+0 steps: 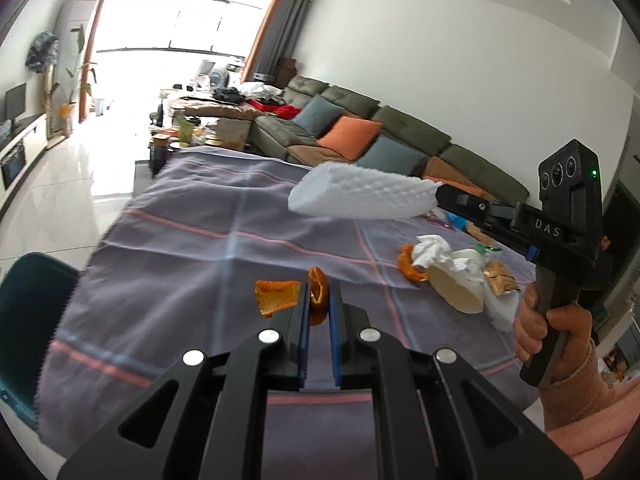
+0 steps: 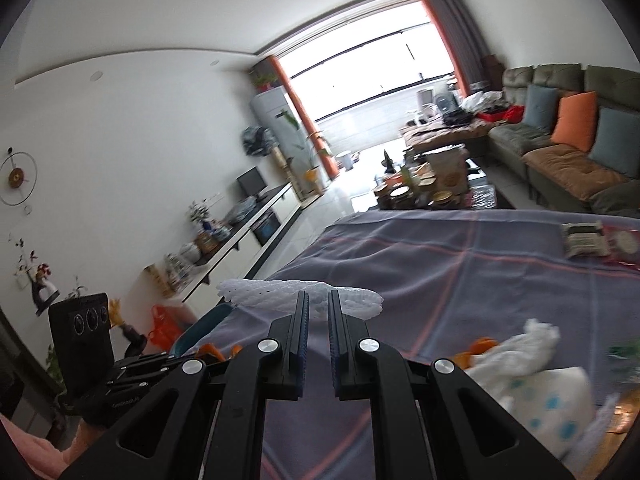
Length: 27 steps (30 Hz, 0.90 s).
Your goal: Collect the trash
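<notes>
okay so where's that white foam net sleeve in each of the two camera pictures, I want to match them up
Left wrist view: white foam net sleeve right of centre, above the table, held in the right gripper.
Right wrist view: foam net sleeve at centre, clamped between the jaws of the right gripper.
Shared landmark: the orange cushion on the green sofa.

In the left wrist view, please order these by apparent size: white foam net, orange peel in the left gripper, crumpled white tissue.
1. White foam net, in the right gripper: clearly largest.
2. and 3. Orange peel in the left gripper and crumpled white tissue: look alike; the peel is nearer the camera, so unsure.
</notes>
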### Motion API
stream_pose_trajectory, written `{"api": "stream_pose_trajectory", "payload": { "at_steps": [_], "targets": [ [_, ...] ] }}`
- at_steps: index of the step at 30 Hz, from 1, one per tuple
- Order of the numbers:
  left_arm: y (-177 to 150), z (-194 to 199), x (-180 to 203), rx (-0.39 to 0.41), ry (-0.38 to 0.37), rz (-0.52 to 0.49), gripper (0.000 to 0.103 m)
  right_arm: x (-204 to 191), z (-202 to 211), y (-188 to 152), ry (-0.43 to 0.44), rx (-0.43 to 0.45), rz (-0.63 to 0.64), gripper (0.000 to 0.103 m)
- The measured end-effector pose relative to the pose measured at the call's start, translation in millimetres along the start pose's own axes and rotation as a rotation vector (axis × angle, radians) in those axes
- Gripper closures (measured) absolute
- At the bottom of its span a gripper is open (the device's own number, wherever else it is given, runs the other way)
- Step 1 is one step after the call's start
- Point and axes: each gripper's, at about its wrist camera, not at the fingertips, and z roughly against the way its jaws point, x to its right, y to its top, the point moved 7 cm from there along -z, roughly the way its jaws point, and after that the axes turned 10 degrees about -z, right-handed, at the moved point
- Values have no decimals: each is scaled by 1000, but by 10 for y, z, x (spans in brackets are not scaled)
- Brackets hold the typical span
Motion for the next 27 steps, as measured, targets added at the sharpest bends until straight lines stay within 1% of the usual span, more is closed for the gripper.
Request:
{"api": "stream_pose_trajectory", "payload": {
  "at_steps": [10, 22, 27],
  "targets": [
    [-47, 389, -463, 43, 108, 46, 93, -426, -470, -128, 96, -89, 31, 93],
    [-88, 787, -1015, 87, 231, 104, 93, -903, -914, -229, 170, -168, 77, 93],
    [-144, 916, -1240, 92, 280, 136, 93, -1109, -1083, -272, 194, -190, 97, 93]
  ]
}}
